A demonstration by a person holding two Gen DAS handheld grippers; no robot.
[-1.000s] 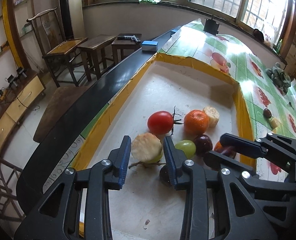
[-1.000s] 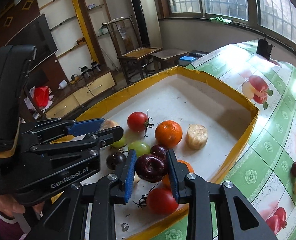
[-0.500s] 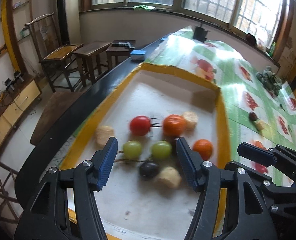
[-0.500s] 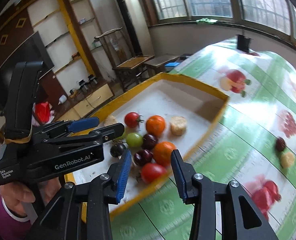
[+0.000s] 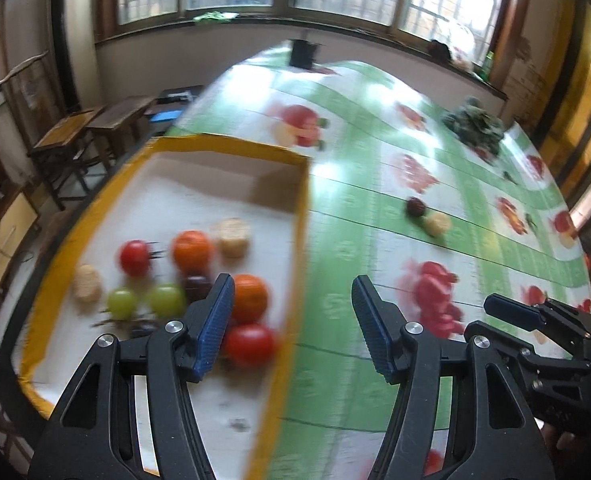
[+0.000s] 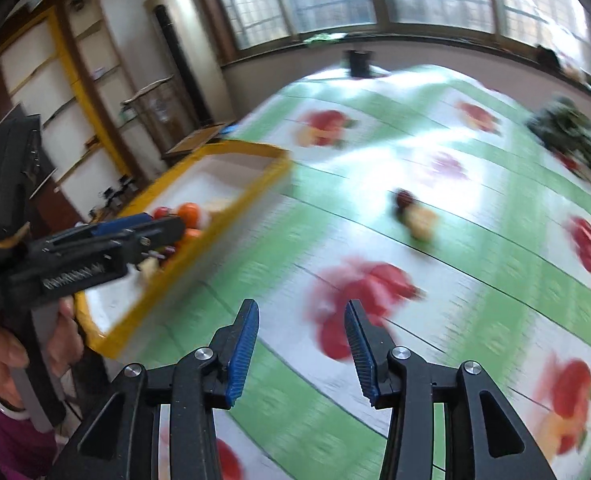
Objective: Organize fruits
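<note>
Tray (image 5: 301, 216) lengthwise toward windows (fruit inside)

Both grippers are black skeletal frames with cut-out arms, silver screws at the pivots and ribbed blue pads (image 5: 211, 322); the left gripper (image 6: 135, 236) carries white lettering, held by a bare hand (image 6: 61, 334) with a magenta sleeve (image 6: 3, 444)

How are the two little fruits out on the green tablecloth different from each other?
The dark fruit is deep reddish-purple, while the pale fruit is creamy yellow. The dark fruit lies farther from the grippers, the pale fruit nearer. In the left wrist view the dark fruit looks a bit smaller, though blur makes that uncertain. Both sit side by side on the tablecloth, outside the yellow-rimmed tray.
</note>
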